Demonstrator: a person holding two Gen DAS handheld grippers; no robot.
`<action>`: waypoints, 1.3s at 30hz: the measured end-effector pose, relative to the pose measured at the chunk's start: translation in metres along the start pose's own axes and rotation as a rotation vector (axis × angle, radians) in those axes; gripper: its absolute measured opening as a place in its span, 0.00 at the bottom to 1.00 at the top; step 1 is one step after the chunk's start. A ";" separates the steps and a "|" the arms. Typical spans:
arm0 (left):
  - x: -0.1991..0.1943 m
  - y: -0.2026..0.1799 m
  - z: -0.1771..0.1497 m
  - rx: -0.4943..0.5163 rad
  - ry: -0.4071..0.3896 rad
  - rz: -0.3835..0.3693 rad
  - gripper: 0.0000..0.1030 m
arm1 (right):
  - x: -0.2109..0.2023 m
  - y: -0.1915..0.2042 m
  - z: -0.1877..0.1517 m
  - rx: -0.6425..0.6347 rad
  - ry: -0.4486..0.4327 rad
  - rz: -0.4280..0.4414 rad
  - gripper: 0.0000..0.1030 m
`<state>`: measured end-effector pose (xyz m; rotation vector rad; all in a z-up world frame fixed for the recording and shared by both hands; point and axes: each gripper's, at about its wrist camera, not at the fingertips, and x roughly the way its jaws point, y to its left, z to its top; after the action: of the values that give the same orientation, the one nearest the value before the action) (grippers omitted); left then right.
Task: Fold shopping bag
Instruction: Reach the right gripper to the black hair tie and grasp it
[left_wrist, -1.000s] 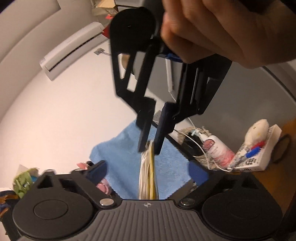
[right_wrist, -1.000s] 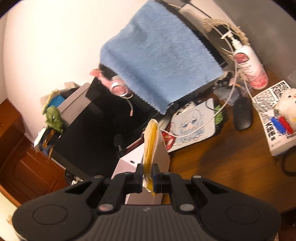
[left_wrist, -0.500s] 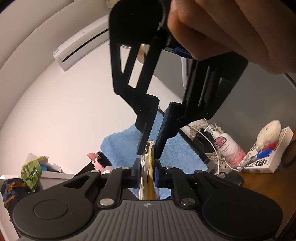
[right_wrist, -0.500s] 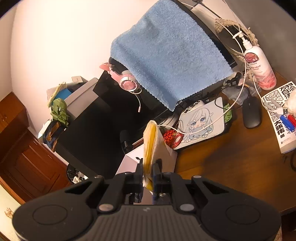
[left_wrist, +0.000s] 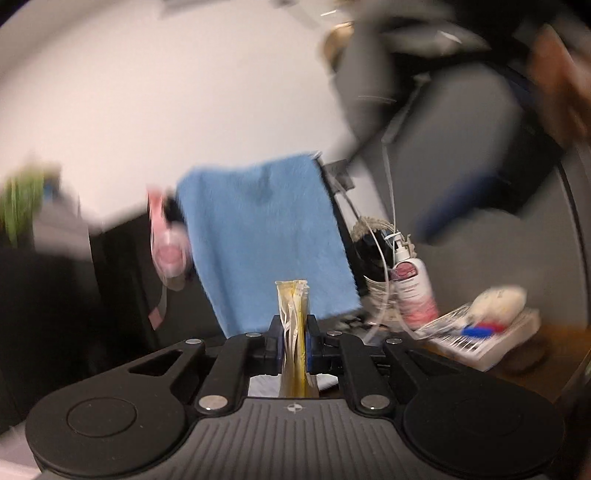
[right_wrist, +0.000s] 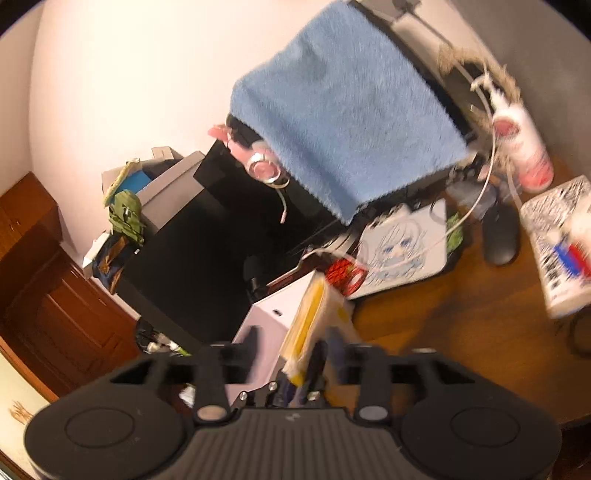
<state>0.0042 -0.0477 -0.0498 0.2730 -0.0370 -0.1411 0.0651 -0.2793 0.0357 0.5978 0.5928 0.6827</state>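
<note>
The folded shopping bag (left_wrist: 293, 317) is a thin yellow and white stack standing on edge. My left gripper (left_wrist: 294, 334) is shut on it, with the bag's top sticking out above the fingertips. In the left wrist view my right gripper (left_wrist: 476, 199) is a dark and blue blur at the upper right, away from the bag, with a hand behind it. In the right wrist view the bag (right_wrist: 308, 317) stands between the spread, blurred fingers (right_wrist: 252, 343) of my right gripper (right_wrist: 286, 349), which is open. The left gripper's tips (right_wrist: 280, 393) show just under the bag.
A blue towel (right_wrist: 343, 110) hangs over a monitor, with pink headphones (right_wrist: 260, 162) beside it. On the wooden desk (right_wrist: 461, 325) lie a white box (right_wrist: 267, 317), a printed mouse pad (right_wrist: 399, 251), a black mouse (right_wrist: 500, 236), a lotion bottle (left_wrist: 410, 284) and a book (left_wrist: 476, 336).
My left gripper went from open to shut on the folded bag. My right gripper, shut on the bag before, has spread its fingers and pulled off to the upper right. Both views are motion-blurred.
</note>
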 end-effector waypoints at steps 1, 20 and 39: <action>0.001 0.009 0.000 -0.066 0.026 -0.028 0.10 | -0.004 0.000 0.002 -0.028 0.005 -0.027 0.59; 0.002 0.084 -0.018 -0.559 0.157 -0.215 0.11 | 0.010 -0.095 -0.024 -0.305 0.123 -0.482 0.62; -0.005 0.091 -0.025 -0.548 0.155 -0.204 0.11 | 0.077 -0.137 -0.002 -0.204 0.344 -0.687 0.10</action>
<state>0.0127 0.0461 -0.0499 -0.2619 0.1823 -0.3251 0.1663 -0.3094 -0.0801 0.0590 0.9722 0.1851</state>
